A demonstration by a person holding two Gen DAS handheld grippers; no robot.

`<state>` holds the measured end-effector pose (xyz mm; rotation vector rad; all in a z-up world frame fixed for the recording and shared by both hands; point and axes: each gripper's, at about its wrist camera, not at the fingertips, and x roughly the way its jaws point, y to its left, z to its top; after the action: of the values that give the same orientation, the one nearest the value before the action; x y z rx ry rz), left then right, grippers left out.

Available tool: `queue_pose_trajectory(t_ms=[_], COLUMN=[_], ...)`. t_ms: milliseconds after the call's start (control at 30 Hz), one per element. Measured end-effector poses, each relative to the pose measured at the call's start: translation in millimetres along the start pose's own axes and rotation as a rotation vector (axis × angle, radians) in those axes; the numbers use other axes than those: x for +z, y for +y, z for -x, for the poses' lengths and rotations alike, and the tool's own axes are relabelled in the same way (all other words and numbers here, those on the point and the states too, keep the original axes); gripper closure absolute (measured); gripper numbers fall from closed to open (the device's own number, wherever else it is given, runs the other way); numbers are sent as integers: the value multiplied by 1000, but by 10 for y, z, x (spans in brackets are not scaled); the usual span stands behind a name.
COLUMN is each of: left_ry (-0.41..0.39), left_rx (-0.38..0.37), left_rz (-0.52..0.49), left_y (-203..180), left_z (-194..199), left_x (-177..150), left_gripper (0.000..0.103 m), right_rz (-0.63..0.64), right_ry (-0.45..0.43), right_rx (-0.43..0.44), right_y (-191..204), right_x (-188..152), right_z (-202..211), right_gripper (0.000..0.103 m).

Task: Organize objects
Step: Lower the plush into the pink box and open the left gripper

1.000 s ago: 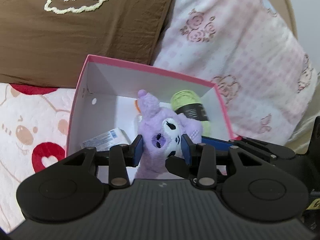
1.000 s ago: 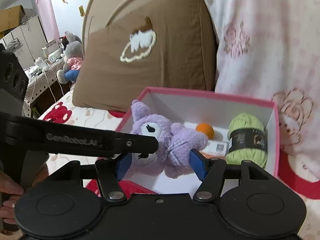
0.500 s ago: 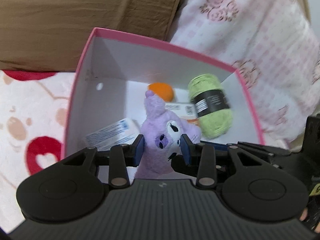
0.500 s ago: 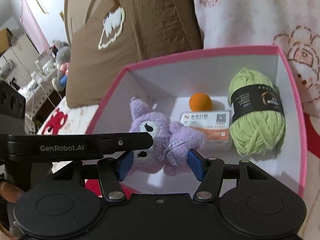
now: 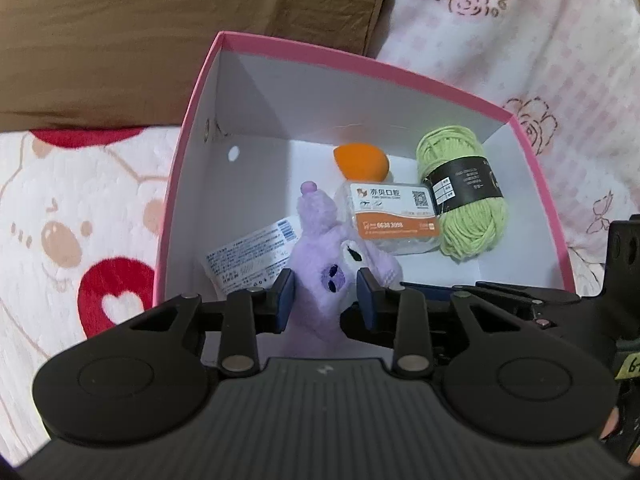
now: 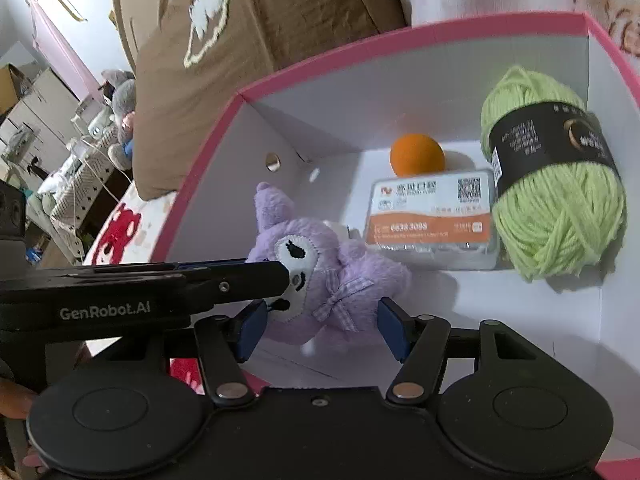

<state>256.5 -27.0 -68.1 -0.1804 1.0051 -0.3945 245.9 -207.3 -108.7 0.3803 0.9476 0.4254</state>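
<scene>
Over pink box (image 5: 188, 128): left gripper (image 5: 325, 298) angled down, clamping purple plush (image 5: 320, 256).

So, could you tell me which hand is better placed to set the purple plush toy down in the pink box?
Left. The left claw is shut on the purple plush toy inside the pink box. The right claw only straddles it, pads apart.

Soft, even indoor light; sharp centre, fisheye-warped edges, faint shadows.
</scene>
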Motion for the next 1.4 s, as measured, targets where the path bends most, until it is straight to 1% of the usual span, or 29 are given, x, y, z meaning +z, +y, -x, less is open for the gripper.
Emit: queue_pose_trajectory(t_ms=[33, 133, 200, 433, 600, 767, 833, 933, 1000, 1100, 1267, 1400], left_ry=[-6, -50, -45, -29, -43, -55, -62, -74, -69, -66, -61, -69], left_rx=[6, 42, 49, 52, 59, 35, 32, 38, 32, 32, 44, 56], left_rz=[0, -40, -43, -40, -54, -40, -36, -46, -52, -61, -73, -94], left_y=[-2, -60, -52, -26, -27, 16, 23, 16, 9, -30, -125, -206], left_z=[6, 23, 14, 66, 86, 99, 119, 165, 194, 232, 321, 416], left_x=[-1, -4, 1, 11, 4, 1, 3, 3, -2, -13, -34, -58], left_gripper=[73, 74, 74, 75, 75, 75, 75, 75, 75, 75, 75, 72], right_rz=[4, 7, 4, 26, 59, 71, 92, 103, 107, 143, 191, 220], right_ry=[-2, -2, 2, 17, 32, 59, 56, 55, 44, 5, -41, -68], right_rx=[-5, -5, 2, -42, -136, -166, -178, -172, -173, -174, -202, -207], right_y=[2, 5, 12, 102, 178, 214, 270, 319, 337, 402, 504, 567], right_x=[-8, 6, 22, 42, 83, 116, 122, 133, 124, 86, 35, -6], right_z=[-2, -8, -27, -76, -114, -211, -234, -264, -213, -50, 242, 422], right_gripper=[36, 36, 36, 36, 36, 36, 39, 40, 40, 40, 39, 39])
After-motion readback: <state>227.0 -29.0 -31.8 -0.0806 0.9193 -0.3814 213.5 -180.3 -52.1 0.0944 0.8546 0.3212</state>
